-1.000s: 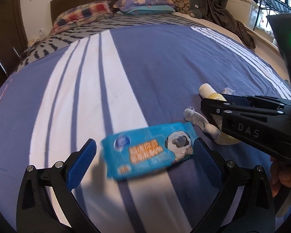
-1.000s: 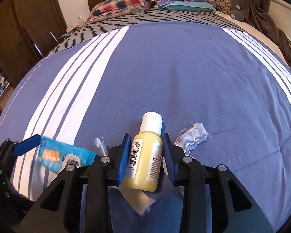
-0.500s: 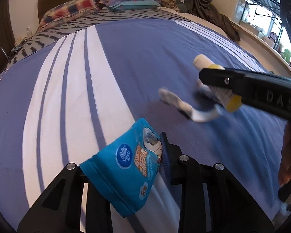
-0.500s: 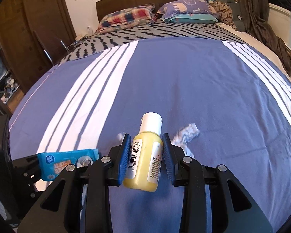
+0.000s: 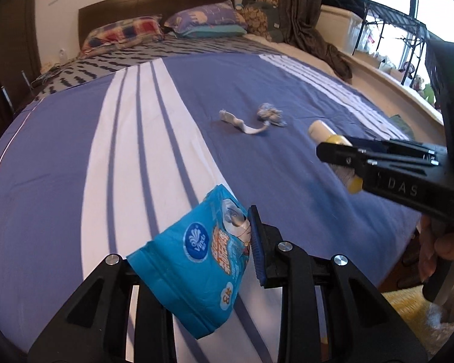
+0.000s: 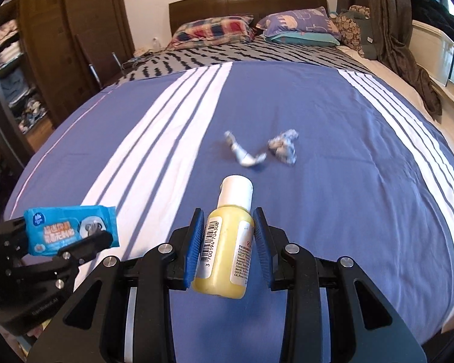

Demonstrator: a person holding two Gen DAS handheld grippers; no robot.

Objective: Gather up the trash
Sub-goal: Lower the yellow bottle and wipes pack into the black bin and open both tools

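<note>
While the left gripper point(image 5: 227, 251) is clamping the blue wipes packet point(image 5: 196, 260) above the bed point(image 5: 60, 181), the right wrist view alone is showing the right gripper point(image 6: 227, 242) squeezing the yellow bottle's point(image 6: 227, 251) barcode label, with two crumpled scraps point(image 6: 283, 149) lying mid-bed.

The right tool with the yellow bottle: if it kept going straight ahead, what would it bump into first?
Probably the twisted white scrap lying on the blue bedspread, just past the cap of the yellow bottle held by the right tool. The crumpled wad sits slightly right of that line. Depth is hard to judge.
</note>
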